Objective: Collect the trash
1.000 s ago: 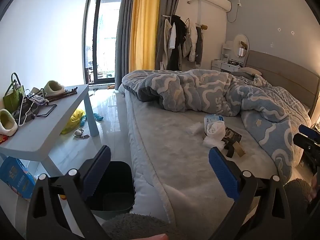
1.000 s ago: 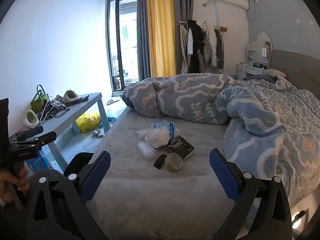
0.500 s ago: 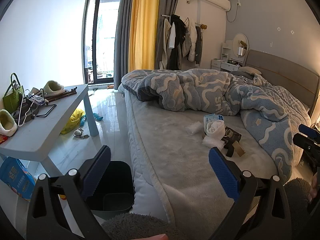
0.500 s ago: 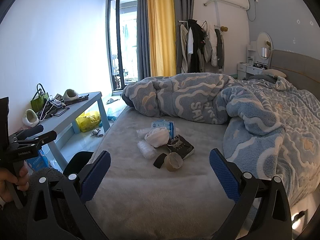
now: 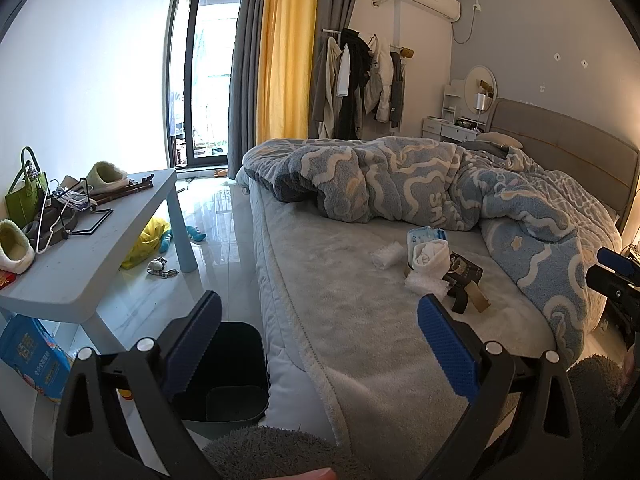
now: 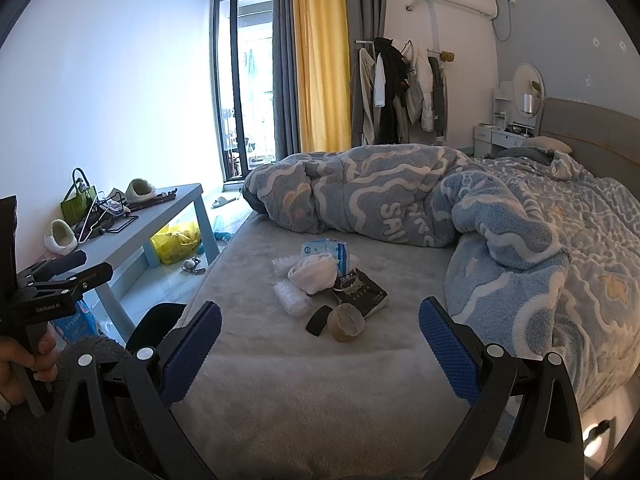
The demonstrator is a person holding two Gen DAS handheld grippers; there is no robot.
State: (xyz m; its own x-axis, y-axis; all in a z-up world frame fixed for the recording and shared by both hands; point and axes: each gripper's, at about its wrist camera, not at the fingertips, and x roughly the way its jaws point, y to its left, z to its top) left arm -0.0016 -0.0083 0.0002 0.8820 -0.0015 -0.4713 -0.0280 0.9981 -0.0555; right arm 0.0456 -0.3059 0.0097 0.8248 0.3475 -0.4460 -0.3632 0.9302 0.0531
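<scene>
A small pile of trash lies on the grey bed sheet [image 6: 320, 380]: a white crumpled wad [image 6: 314, 274], a blue-white tissue pack [image 6: 326, 249], a piece of bubble wrap [image 6: 292, 300], a dark packet [image 6: 366, 292], a black strip [image 6: 319, 319] and a brown tape roll [image 6: 347, 322]. The pile also shows in the left wrist view [image 5: 430, 258]. A black bin [image 5: 228, 368] stands on the floor by the bed's side. My right gripper [image 6: 320, 348] is open and empty, just short of the pile. My left gripper [image 5: 320, 348] is open and empty, over the bed edge next to the bin.
A rumpled blue-white duvet [image 6: 460, 216] covers the far half of the bed. A light blue table [image 5: 100, 248] with slippers, hangers and a green bag stands left. A yellow bag [image 5: 146, 240] and small items lie on the floor beneath it. A blue box [image 5: 30, 356] sits under the table.
Both views have shifted only slightly; the pile sits a touch nearer in the right wrist view. Both grippers stay open.
</scene>
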